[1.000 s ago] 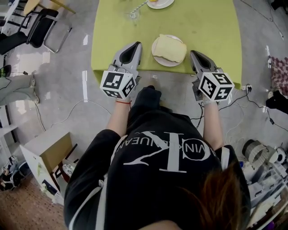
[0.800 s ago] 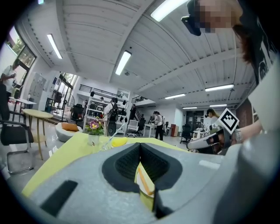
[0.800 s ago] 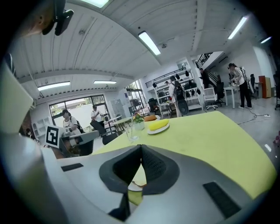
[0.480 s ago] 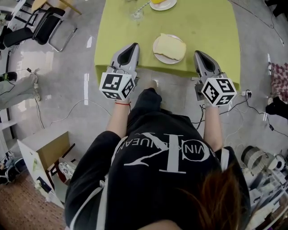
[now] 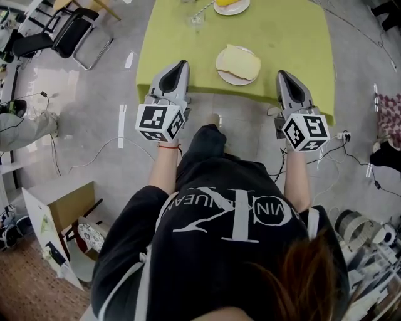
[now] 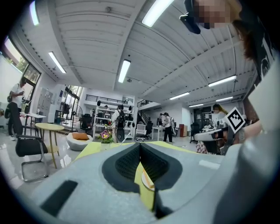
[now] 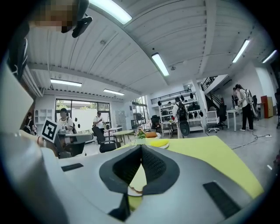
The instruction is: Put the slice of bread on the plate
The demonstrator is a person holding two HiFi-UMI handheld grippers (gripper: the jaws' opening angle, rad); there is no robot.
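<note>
A pale slice of bread (image 5: 239, 61) lies on a white plate (image 5: 226, 76) near the front edge of the green table (image 5: 288, 37). My left gripper (image 5: 183, 63) hovers to the left of the plate, over the table's front edge, shut and empty. To the plate's right my right gripper (image 5: 281, 73) is also shut and empty. Neither touches the plate. In the left gripper view the jaws (image 6: 140, 144) meet at their tips, and the plate (image 6: 146, 180) shows through the gap behind them. The right gripper view shows the same: tips (image 7: 141, 146) together, plate (image 7: 132, 189) behind.
At the table's far end stand a second plate (image 5: 230, 5) with something yellow on it and a glass (image 5: 196, 19). Black chairs (image 5: 75, 34) stand to the left of the table. Cables and a cardboard box (image 5: 62, 216) lie on the floor. People move in the background of both gripper views.
Both grippers have risen and drifted slightly further over the table's front edge, still shut. The bread stays on the plate.
</note>
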